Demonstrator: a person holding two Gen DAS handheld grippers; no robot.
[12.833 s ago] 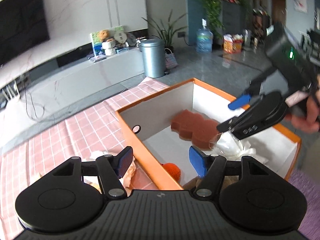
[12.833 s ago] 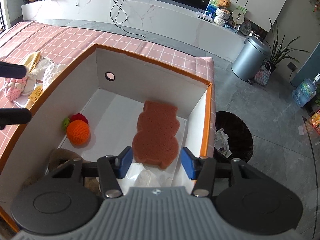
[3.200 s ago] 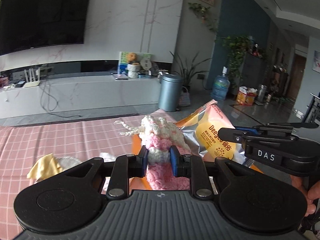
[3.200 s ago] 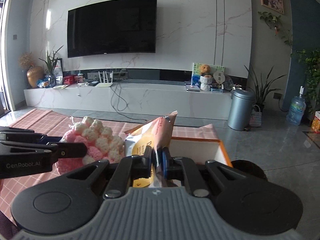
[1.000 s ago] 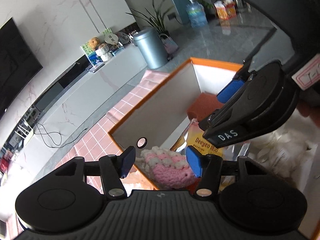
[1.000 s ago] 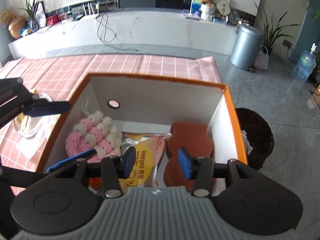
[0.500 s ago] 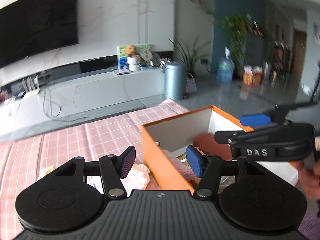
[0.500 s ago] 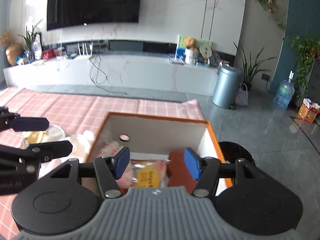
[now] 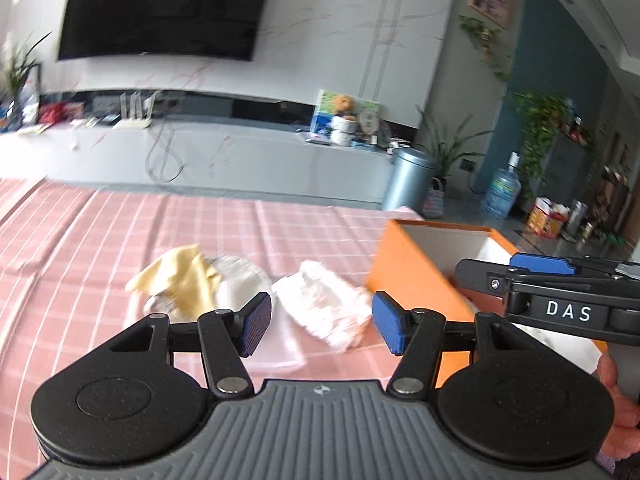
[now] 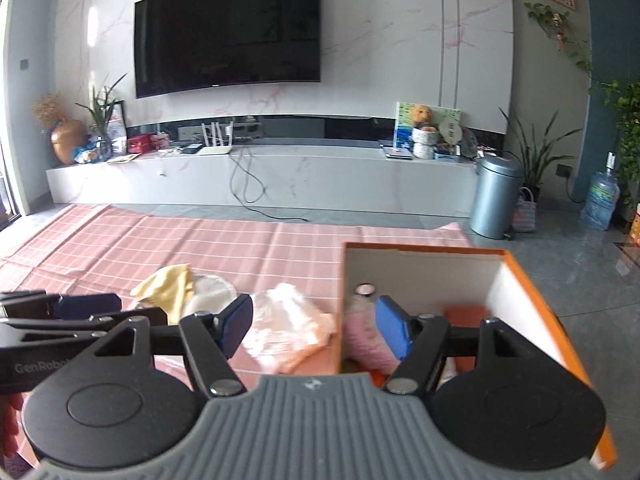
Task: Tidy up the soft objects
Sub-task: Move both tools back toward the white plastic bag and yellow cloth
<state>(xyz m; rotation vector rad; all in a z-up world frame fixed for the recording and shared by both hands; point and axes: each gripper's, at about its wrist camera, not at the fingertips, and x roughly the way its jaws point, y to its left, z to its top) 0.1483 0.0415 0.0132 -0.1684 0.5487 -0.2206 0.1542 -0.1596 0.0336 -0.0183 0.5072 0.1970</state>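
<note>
My left gripper (image 9: 322,326) is open and empty above the pink checked tablecloth (image 9: 120,232), facing a white crumpled soft item (image 9: 324,304), a yellow cloth (image 9: 180,276) and a white round pad (image 9: 240,276). My right gripper (image 10: 314,326) is open and empty, over the left wall of the orange box (image 10: 532,292). Inside the box I see the pink knitted toy (image 10: 362,336) and part of the brown sponge (image 10: 464,314). The white soft item (image 10: 288,326), yellow cloth (image 10: 168,286) and round pad (image 10: 210,290) lie left of the box. The right gripper also shows in the left wrist view (image 9: 540,270).
The orange box (image 9: 408,272) stands at the table's right end. Beyond the table are a white TV console (image 10: 280,176), a grey bin (image 10: 494,200) and a water jug (image 10: 600,198). A clear plastic piece (image 9: 280,348) lies near the left fingers.
Both grippers have lifted out of the box and swung left toward the soft items on the tablecloth. Both stay open and empty; the pink toy and snack bag remain in the box.
</note>
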